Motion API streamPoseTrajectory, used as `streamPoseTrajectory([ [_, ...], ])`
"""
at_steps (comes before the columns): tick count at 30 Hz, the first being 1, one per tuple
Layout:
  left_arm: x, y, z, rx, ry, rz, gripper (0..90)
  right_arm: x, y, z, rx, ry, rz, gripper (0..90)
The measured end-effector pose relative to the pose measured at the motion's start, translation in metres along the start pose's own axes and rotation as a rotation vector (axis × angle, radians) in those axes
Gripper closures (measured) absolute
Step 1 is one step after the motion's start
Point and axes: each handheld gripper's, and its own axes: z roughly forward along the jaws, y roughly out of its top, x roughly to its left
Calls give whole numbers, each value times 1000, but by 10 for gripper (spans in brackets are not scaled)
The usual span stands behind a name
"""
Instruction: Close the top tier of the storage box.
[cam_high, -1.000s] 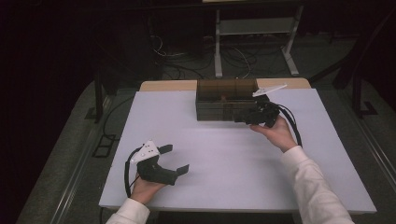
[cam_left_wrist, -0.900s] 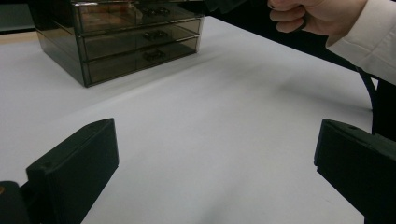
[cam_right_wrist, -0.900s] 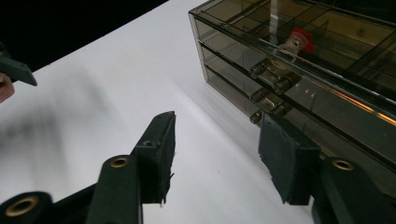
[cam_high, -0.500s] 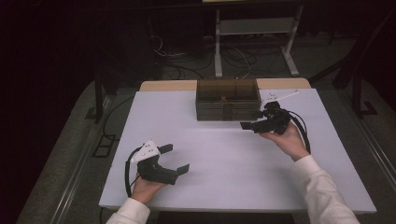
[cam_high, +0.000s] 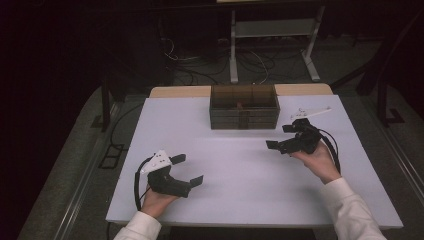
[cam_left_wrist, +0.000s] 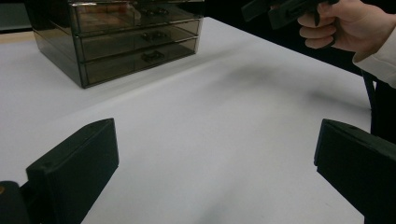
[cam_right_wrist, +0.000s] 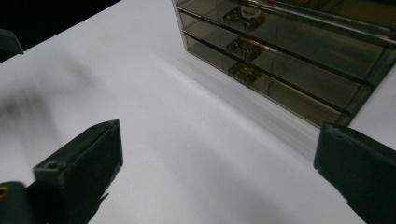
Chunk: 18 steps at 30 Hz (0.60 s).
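Evidently between steps: right hand-held gripper (cam_high: 280, 137) drawn back near and right of the smoked drawer unit (cam_high: 244, 106), which stands at the table's (cam_high: 240, 200) far centre with all three drawers shut. Jaws just opened wide, nothing between them, touching nothing. Left hand-held gripper (cam_high: 189, 170) likewise spread and empty at near left; next move likely calls for lining up on a drawer handle (cam_right_wrist: 244, 71).

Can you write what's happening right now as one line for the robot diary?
scene: smoky drawer box on white table, drawers shut | left hand-held gripper: open, empty | right hand-held gripper: jaws just opened, empty, apart from box
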Motion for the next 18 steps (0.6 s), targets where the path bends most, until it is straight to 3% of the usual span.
streamPoseTrajectory([
  [18, 0, 0, 0, 1, 1, -1, 0, -4, -32, -26, -47, -20, 58, 0],
])
